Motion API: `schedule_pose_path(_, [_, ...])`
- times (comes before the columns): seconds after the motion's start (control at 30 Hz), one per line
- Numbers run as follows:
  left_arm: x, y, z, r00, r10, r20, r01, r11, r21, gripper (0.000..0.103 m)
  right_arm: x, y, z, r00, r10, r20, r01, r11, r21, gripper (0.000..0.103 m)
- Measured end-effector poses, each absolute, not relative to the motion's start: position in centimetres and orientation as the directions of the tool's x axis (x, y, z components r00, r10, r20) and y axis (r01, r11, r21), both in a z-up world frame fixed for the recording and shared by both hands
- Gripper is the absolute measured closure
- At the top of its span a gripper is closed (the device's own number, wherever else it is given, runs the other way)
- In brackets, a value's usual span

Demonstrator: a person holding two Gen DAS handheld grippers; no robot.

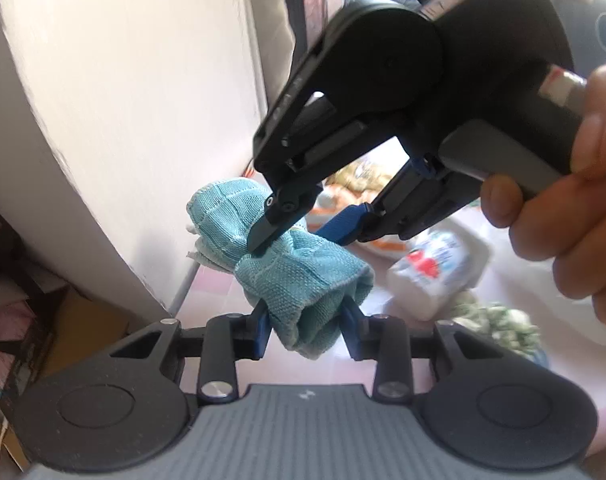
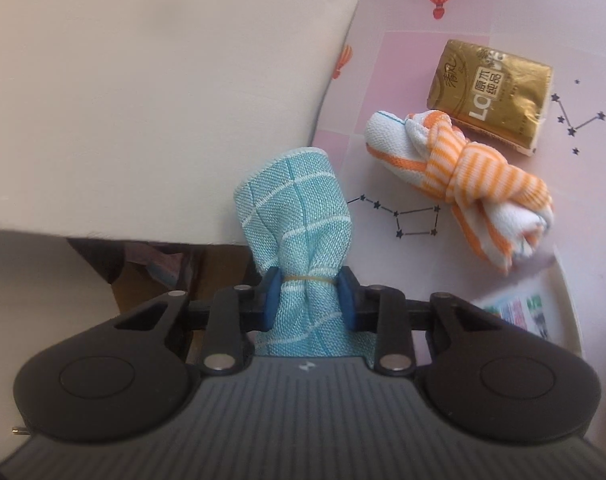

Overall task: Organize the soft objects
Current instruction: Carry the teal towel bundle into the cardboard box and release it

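A teal checked cloth bundle (image 1: pixel 299 276), bound at its waist by a yellow rubber band (image 2: pixel 309 278), is held in the air by both grippers. My left gripper (image 1: pixel 306 320) is shut on its near end. My right gripper (image 2: pixel 308 304) is shut on its waist at the band; it also shows in the left wrist view (image 1: pixel 291 226), reaching down from the upper right with a hand on it. An orange-striped white cloth knot (image 2: pixel 463 184) lies on the pink table (image 2: pixel 403 72) to the right.
A gold tissue pack (image 2: pixel 491 96) lies beyond the striped knot. A white tissue pack with red print (image 1: pixel 435 268) and a green-white cloth (image 1: pixel 499 320) lie on the table. A white wall or panel (image 2: pixel 143 92) stands close on the left. A white tray rim (image 2: pixel 567 292) is at right.
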State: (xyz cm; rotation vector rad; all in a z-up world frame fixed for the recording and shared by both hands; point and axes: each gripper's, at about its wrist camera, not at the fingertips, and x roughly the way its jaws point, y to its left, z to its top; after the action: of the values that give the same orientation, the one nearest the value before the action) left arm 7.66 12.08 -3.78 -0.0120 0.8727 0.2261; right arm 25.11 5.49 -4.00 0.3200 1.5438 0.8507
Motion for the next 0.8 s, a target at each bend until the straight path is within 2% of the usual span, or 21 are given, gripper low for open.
schedule_pose_path(0.4, [2.5, 3.6, 2.2, 0.758, 0.130, -0.640, -0.029, 0.986, 0.166, 0.066, 21.6, -6.4, 2.5, -0.023, 0.766, -0.642, -0.246, 0.618, 0.747, 0.076])
schedule_pose_path(0.57, [2.5, -2.4, 4.0, 0.800, 0.033, -0.599, 0.109, 0.974, 0.200, 0.066, 21.2, -14.6, 3.8, 0.102, 0.795, -0.598, -0.202, 0.605, 0.770, 0.076])
schedule_pose_path(0.8, [4.4, -13.7, 5.4, 0.801, -0.166, -0.575, 0.344, 0.914, 0.216, 0.066, 20.7, -30.5, 4.7, 0.318, 0.773, -0.549, -0.104, 0.604, 0.790, 0.076])
